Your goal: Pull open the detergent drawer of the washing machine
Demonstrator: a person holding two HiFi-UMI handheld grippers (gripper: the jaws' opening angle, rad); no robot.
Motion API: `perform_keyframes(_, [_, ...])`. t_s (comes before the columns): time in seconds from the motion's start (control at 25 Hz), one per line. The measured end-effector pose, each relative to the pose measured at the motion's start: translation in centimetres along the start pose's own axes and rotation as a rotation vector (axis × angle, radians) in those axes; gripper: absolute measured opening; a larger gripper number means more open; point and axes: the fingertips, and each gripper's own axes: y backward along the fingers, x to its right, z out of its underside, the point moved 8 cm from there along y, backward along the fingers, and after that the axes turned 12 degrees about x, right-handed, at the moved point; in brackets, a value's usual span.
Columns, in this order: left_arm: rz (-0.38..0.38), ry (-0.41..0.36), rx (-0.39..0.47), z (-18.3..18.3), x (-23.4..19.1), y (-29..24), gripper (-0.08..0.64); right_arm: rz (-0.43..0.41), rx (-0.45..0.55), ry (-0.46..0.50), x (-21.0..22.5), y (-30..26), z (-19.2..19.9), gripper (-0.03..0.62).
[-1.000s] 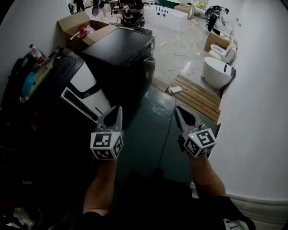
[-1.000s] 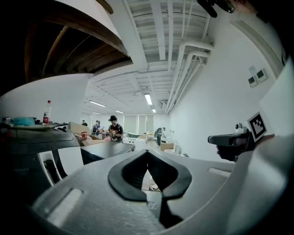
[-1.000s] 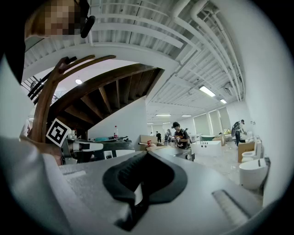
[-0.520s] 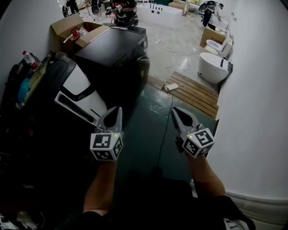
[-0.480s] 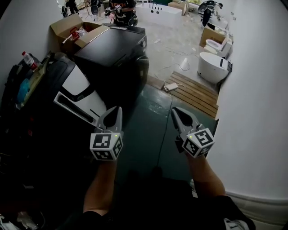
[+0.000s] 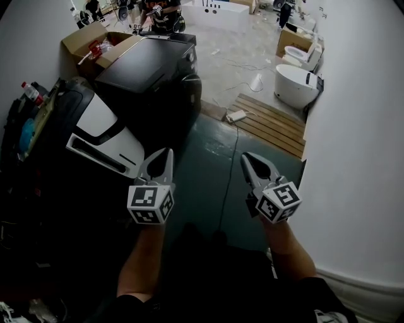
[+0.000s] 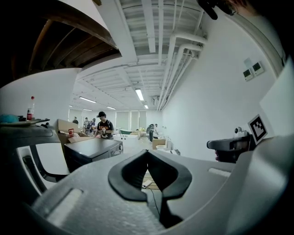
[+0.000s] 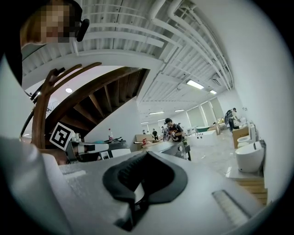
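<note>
The black washing machine point(image 6: 151, 66) stands ahead and to the left, its top and rounded front corner showing. It also appears in the left gripper view as a dark box point(image 7: 92, 149) and in the right gripper view point(image 8: 172, 148). Its front is dark, and I cannot make out a detergent drawer. My left gripper point(image 6: 165, 151) point(image 7: 147, 151) is shut and empty, well short of the machine. My right gripper point(image 6: 247, 156) point(image 8: 146, 153) is also shut and empty, held beside it over the dark green floor.
A black-and-white appliance point(image 6: 104, 126) leans close on my left, with cluttered items behind it. Cardboard boxes point(image 6: 95, 41) sit behind the machine, where a person point(image 6: 158, 12) stands. A wooden pallet point(image 6: 271, 126), white toilets point(image 6: 293, 85) and a white wall point(image 6: 353, 158) are on the right. A cable point(image 6: 228, 170) crosses the floor.
The machine, boxes and pallet have slid left and up in the head view as I moved. Both grippers kept their side-by-side pose and stayed shut.
</note>
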Motion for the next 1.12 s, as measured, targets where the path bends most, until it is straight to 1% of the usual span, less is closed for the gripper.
perform_keyframes(0.2, [0.022,0.013,-0.012,1.1,-0.3,-2.6,0.009,0.038,-0.024,-0.024,2.1,-0.5,0.8,0.002])
perform_keyframes(0.4, [0.033,0.026,-0.002,2.1,-3.3,-5.9,0.009,0.059,-0.056,-0.024,3.8,-4.1,2.0,0.002])
perform_keyframes(0.52, [0.023,0.045,0.007,2.8,-6.7,-9.2,0.009,0.066,-0.065,-0.017,4.8,-8.1,2.6,0.002])
perform_keyframes(0.68, [0.012,0.056,0.003,3.8,-12.1,-13.7,0.009,0.079,-0.094,-0.021,5.9,-15.0,3.5,0.002])
perform_keyframes(0.88, [0.006,0.061,-0.019,4.3,-19.1,-18.6,0.009,0.035,-0.104,-0.017,6.6,-24.3,5.1,0.002])
perform_keyframes(1.0, [-0.006,0.060,-0.026,4.4,-23.0,-20.7,0.009,-0.005,-0.113,-0.016,6.5,-29.5,6.4,0.002])
perform_keyframes(1.12, [-0.013,0.059,-0.038,4.7,-26.3,-22.3,0.009,-0.032,-0.119,-0.035,5.7,-33.9,7.3,0.002])
